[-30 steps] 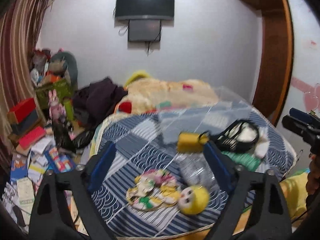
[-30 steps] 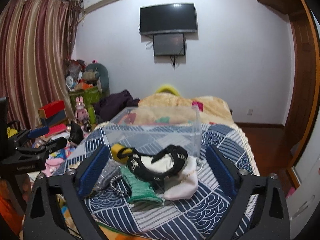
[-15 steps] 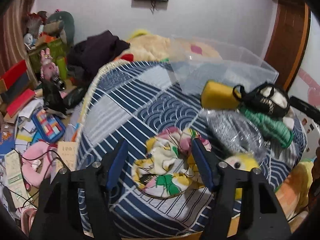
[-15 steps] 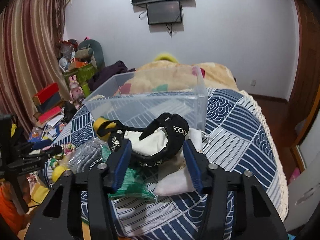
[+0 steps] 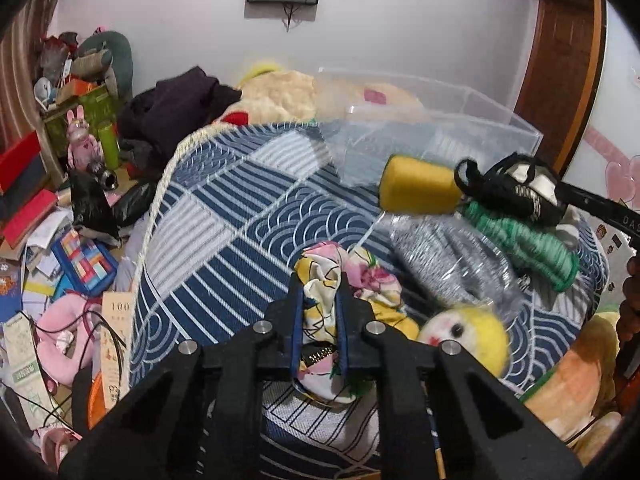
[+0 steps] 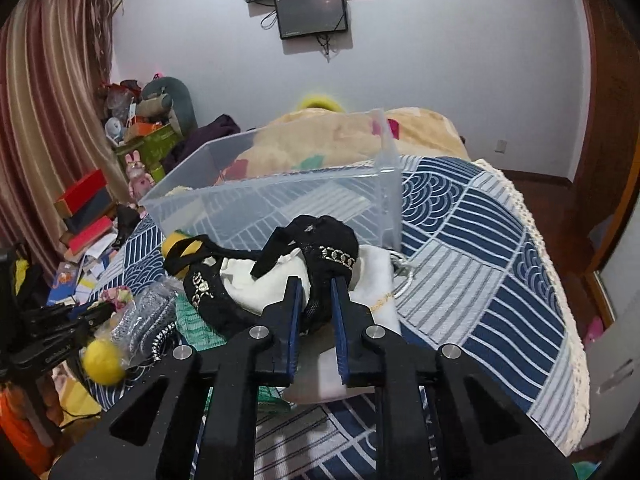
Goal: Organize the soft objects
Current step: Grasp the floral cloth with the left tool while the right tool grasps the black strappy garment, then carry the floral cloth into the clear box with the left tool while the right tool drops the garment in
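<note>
My left claw (image 5: 319, 312) has closed since a moment ago, when it stood wide over the bed; it now pinches a fold of the flowered cloth (image 5: 320, 308) between its blue pads. My right claw (image 6: 313, 304) has done the same and now grips the black strap (image 6: 320, 276) of the little black bag lying on the white pouch (image 6: 376, 280). Both pieces still rest on the blue patterned bedspread (image 6: 480, 264), so I judge the grasp is made and the lift comes next. Just beside the cloth lie the yellow-headed doll (image 5: 468, 336), a silvery bundle (image 5: 448, 256), a green roll (image 5: 520, 236) and a yellow roll (image 5: 416, 190). Beyond them the clear plastic box (image 6: 280, 196) stands open and looks empty, likely where these go. The strap may drag the pouch along as I raise it
</note>
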`<act>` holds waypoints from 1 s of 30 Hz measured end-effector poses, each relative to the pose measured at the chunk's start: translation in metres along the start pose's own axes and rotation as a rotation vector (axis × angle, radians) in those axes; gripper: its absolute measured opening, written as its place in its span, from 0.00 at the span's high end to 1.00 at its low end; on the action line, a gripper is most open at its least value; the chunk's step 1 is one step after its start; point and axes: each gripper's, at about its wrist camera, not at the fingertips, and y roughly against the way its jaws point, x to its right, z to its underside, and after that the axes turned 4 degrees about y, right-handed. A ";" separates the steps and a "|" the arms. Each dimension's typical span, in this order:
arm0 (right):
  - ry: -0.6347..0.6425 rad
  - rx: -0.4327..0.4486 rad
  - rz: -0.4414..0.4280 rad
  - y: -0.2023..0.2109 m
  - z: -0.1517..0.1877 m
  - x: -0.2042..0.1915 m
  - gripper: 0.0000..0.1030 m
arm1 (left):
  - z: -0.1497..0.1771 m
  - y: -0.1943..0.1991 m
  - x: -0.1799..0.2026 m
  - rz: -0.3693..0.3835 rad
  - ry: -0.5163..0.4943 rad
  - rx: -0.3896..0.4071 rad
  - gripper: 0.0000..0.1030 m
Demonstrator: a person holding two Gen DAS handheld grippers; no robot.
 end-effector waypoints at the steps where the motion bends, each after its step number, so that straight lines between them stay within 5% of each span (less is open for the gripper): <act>1: -0.009 0.003 0.008 0.002 0.000 0.002 0.83 | -0.003 0.005 0.001 0.003 -0.003 0.017 0.88; 11: -0.021 -0.047 0.004 -0.022 -0.008 0.006 0.75 | -0.040 0.030 0.009 0.052 -0.013 0.146 0.88; 14: 0.001 -0.026 0.005 -0.017 -0.008 0.003 0.86 | -0.052 0.034 0.014 0.068 -0.026 0.176 0.88; 30: 0.057 0.271 0.002 0.046 -0.072 -0.006 0.90 | -0.126 0.027 0.032 0.085 -0.065 0.280 0.88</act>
